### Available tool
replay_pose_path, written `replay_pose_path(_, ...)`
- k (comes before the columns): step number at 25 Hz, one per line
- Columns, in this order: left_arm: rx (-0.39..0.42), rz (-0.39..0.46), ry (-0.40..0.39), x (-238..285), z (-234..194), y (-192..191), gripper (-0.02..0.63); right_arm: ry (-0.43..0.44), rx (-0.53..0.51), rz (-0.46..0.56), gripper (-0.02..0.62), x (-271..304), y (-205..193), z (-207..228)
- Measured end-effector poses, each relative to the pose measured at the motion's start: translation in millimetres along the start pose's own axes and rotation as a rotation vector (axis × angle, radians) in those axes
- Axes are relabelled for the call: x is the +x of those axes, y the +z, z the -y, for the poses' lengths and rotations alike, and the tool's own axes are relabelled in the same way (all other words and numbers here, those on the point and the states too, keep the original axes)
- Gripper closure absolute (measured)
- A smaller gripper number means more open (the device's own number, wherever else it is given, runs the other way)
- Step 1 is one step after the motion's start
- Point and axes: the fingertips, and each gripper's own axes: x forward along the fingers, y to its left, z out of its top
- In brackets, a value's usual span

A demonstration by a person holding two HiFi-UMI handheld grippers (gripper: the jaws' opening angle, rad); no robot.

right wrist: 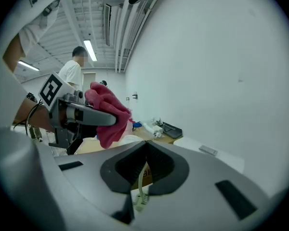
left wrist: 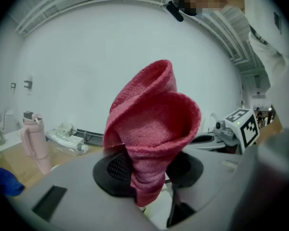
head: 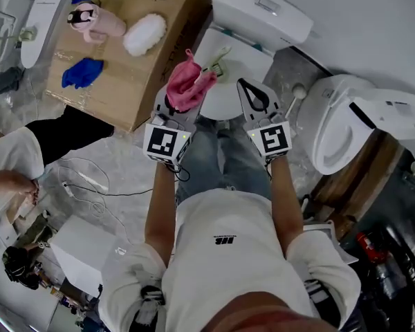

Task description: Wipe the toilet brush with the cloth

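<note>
Toilet brush with a slim, pale handle (right wrist: 140, 189) is pinched in your right tongs (right wrist: 145, 147), above the white ceramic toilet (head: 263, 12). Your left tongs (left wrist: 147, 171) pinch the crumpled pink cloth (left wrist: 154, 124) near it.

A white toilet (head: 252, 61) stands below me against a plain white wall (head: 373, 19), and a second toilet (head: 346, 124) sits to my right. On my left, a brown board (head: 138, 75) carries a pink bottle (head: 97, 21) and a blue cloth (head: 83, 72). Thin cables (head: 124, 194) cross the grey floor (head: 117, 161). A strip light (right wrist: 91, 50) glows on the ceiling.
</note>
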Motion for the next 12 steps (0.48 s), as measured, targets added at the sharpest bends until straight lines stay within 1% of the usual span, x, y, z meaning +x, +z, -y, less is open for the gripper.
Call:
replay_pose_path(5, -0.001, 0.015, 0.021, -16.9, 19.4, 28.1, 0.442, 0.024, -0.025, 0.048, 0.598, -27.8, 47.9, -4.6)
replay_pose_path(12, 0.016, 0.051, 0.056, -36.6, 39.7, 62.6, 0.442, 0.045, 0.002, 0.111, 0.598, -60.1, 98.0, -5.1)
